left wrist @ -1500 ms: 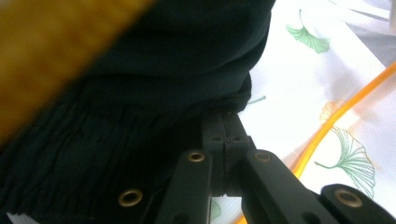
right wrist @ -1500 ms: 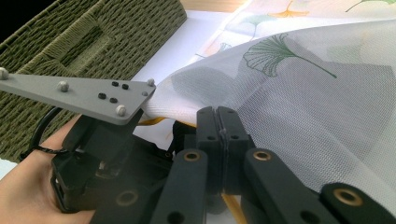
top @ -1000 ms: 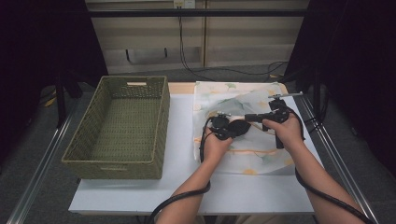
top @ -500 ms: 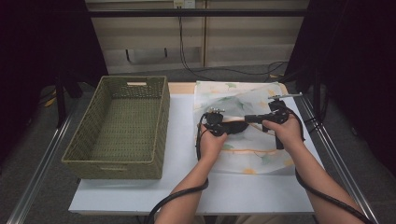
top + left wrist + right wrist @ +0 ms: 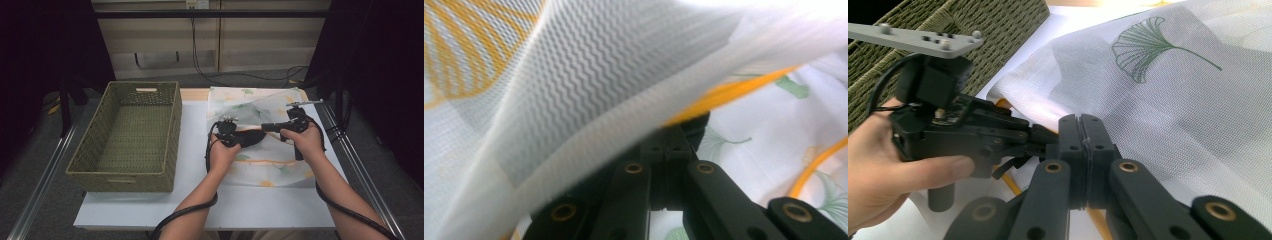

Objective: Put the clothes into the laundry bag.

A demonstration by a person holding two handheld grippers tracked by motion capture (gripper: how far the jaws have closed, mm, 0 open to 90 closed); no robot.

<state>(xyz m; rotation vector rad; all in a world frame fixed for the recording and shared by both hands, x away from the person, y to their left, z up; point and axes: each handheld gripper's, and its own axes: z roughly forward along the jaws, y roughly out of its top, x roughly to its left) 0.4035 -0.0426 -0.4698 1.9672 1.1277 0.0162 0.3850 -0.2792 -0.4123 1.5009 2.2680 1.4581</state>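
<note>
A sheer white cloth point(image 5: 250, 102) printed with green ginkgo leaves and orange stripes lies on the right half of the table. My two grippers meet tip to tip over its middle. The left gripper point(image 5: 256, 136) points right and the right gripper point(image 5: 266, 128) points left. In the left gripper view the jaws point(image 5: 669, 145) are shut, and a fold of cloth point(image 5: 589, 75) rises from them and drapes overhead. The right gripper point(image 5: 1083, 132) is shut with a thin layer of cloth point(image 5: 1173, 100) pinched between its pads. Just beyond it is the left gripper point(image 5: 1040, 137).
A deep woven green basket point(image 5: 172, 130) stands empty on the left half of the white table point(image 5: 195, 150); its wall point(image 5: 998, 30) is close behind the left hand. Metal rails run along both table sides. Dark curtains and cables lie beyond the far edge.
The left hand has edged a little to the left and away from me. The right hand has kept still. Both grippers stay shut.
</note>
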